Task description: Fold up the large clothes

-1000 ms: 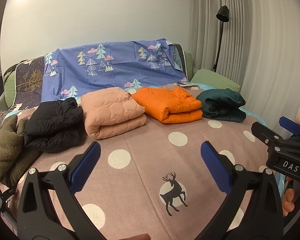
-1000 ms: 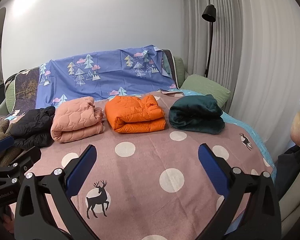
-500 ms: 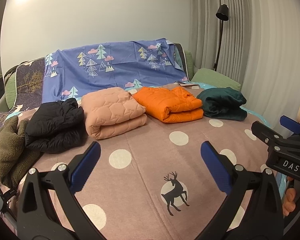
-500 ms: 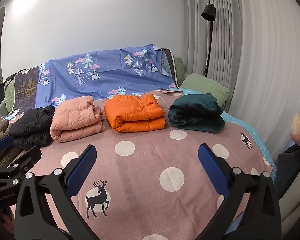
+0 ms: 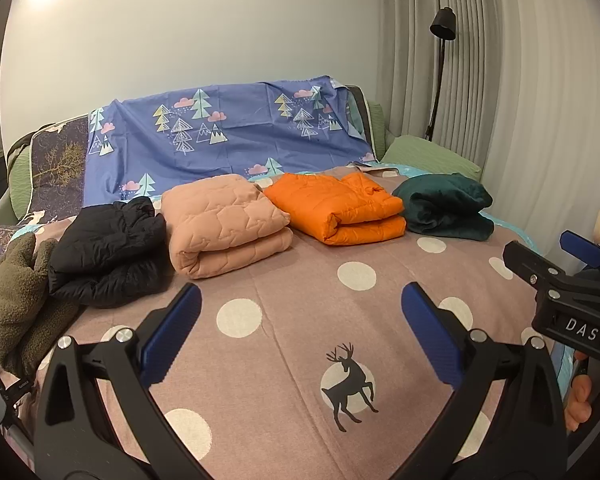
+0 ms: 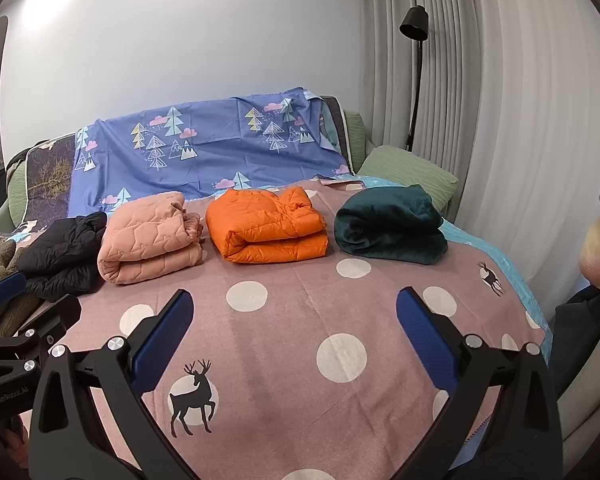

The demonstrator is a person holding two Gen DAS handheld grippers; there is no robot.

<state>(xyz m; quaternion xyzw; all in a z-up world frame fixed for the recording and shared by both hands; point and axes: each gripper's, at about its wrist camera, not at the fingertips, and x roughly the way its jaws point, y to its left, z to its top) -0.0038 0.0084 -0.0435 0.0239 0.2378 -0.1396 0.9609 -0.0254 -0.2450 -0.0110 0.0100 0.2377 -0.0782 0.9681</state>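
Note:
Across the far side of the bed lie folded clothes in a row: a black puffer jacket (image 5: pixel 108 248) (image 6: pixel 62 258), a peach quilted jacket (image 5: pixel 224 224) (image 6: pixel 148 236), an orange puffer jacket (image 5: pixel 336 208) (image 6: pixel 266 224) and a dark green fleece (image 5: pixel 444 208) (image 6: pixel 390 224). An olive fleece garment (image 5: pixel 14 300) lies rumpled at the far left. My left gripper (image 5: pixel 300 320) and my right gripper (image 6: pixel 292 320) both hover open over the pink bedspread, well short of the clothes, with nothing between their fingers.
The pink spotted bedspread (image 5: pixel 300 360) (image 6: pixel 284 344) with deer prints covers the bed. A blue tree-print sheet (image 5: pixel 228 136) drapes the headboard. A green pillow (image 6: pixel 408 172), a black floor lamp (image 6: pixel 414 60) and grey curtains (image 6: pixel 500 120) stand at the right. A hand (image 5: pixel 580 400) holds the right gripper.
Both views have shifted only slightly; the clothes lie where they were and both grippers stay open.

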